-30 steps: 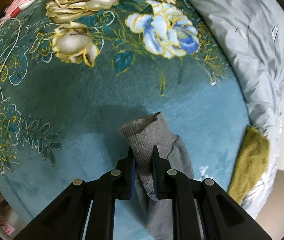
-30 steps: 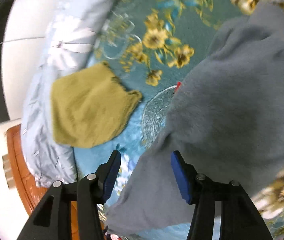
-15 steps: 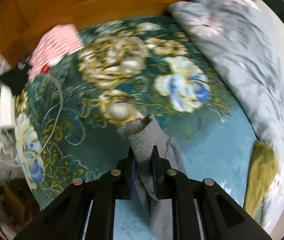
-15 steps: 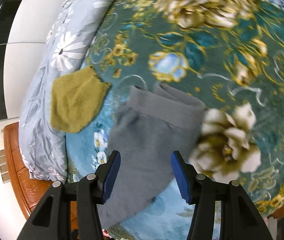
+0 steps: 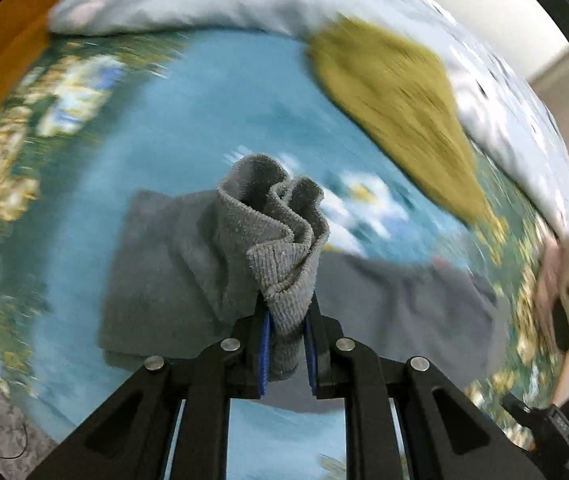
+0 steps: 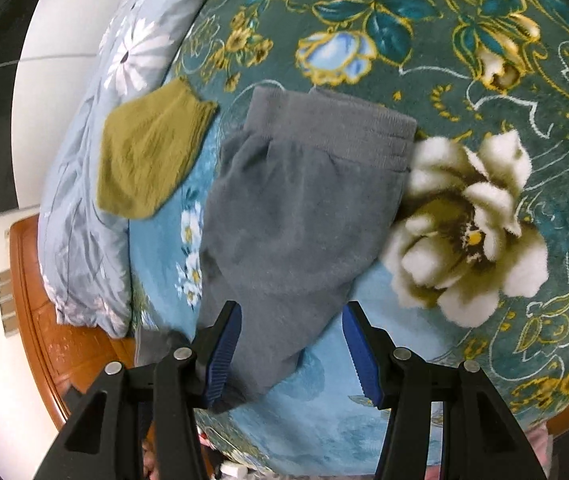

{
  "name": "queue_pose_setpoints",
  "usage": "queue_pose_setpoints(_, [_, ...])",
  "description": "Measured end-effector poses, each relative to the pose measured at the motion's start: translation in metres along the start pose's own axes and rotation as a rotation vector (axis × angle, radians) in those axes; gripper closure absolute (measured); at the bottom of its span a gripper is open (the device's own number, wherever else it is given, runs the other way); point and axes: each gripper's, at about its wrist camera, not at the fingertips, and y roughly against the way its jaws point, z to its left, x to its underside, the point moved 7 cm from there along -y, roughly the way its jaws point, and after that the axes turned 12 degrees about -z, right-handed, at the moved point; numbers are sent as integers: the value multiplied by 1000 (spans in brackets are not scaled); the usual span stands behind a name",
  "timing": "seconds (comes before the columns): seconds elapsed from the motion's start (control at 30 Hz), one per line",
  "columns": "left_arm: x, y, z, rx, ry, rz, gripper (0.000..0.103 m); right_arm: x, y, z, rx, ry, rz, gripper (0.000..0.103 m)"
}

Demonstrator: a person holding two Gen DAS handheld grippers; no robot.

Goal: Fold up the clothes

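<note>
We are midway through a fold of the grey trousers, which lie on the bed's floral blanket with the waistband farthest from the right tool. Our left tool is clamped narrow on a ribbed cuff of the trousers, bunched and lifted above the rest of the garment, so we judge this to be the step of carrying a leg end over the body of the cloth. The left view is blurred, which suggests the hand is in motion; it looks down along its fingers at the grey fabric spread beneath. Our right tool stands wide apart, holding nothing, poised above the lower part of the trousers. The next move, as we read it, calls for laying the cuff down toward the waistband and letting go squarely, with the right tool free to pin or smooth the fold. An olive cloth lies just beside the trousers, partly on the pale quilt.
</note>
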Motion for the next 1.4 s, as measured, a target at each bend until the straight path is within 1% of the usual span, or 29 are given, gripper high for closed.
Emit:
queue_pose_setpoints(0.1, [23,-20,-40,17,-90,72,88,0,1,-12,-1,-7,6,47])
queue_pose_setpoints(0.17, [34,-30,-53,-2,-123,117,86,0,2,-20,-2,-18,7,47])
queue_pose_setpoints(0.23, [42,-37,-58,1,-112,149,81,-2,2,-28,-3,-25,9,47])
queue_pose_setpoints(0.3, [49,-43,-64,5,-98,182,70,-4,2,-32,-4,-25,16,47])
queue_pose_setpoints(0.33, [50,-43,-65,18,-82,195,66,-6,1,-34,-3,-22,21,47])
queue_pose_setpoints(0.37, [53,-39,-65,25,-72,210,56,-8,0,-35,-3,-16,26,47])
queue_pose_setpoints(0.47, [51,-28,-65,18,-91,238,54,-10,-6,-28,-14,6,45,47])
queue_pose_setpoints(0.5, [49,-24,-62,16,-84,230,54,-10,-9,-21,-24,26,55,47])
queue_pose_setpoints(0.6, [40,-2,-34,-24,-2,196,53,-4,-25,10,-70,113,107,47])
queue_pose_setpoints(0.67, [34,13,-14,-51,54,172,53,7,-39,33,-104,178,161,46])
queue_pose_setpoints(0.73, [29,28,10,-75,112,144,53,27,-58,58,-134,254,234,45])
queue_pose_setpoints(0.83, [27,55,51,-127,207,94,51,59,-90,86,-148,375,334,45])
queue_pose_setpoints(0.9, [27,70,74,-149,267,69,49,69,-112,94,-122,415,365,44])
queue_pose_setpoints(0.97, [29,83,96,-167,323,52,49,75,-134,97,-83,426,384,42])
queue_pose_setpoints(1.03, [33,91,112,-183,347,49,49,79,-151,99,-64,418,398,42])
queue_pose_setpoints(1.13, [43,96,131,-205,381,55,49,82,-162,98,-33,446,395,42])
queue_pose_setpoints(1.2, [52,99,140,-219,403,67,49,83,-167,95,-9,443,388,45])
queue_pose_setpoints(1.27, [58,98,144,-222,420,77,49,83,-169,91,6,429,380,73])
queue_pose_setpoints(1.33, [63,98,145,-226,431,87,49,84,-169,90,20,456,372,85])
queue_pose_setpoints(1.4, [65,98,143,-228,427,88,49,85,-168,87,41,502,372,86])
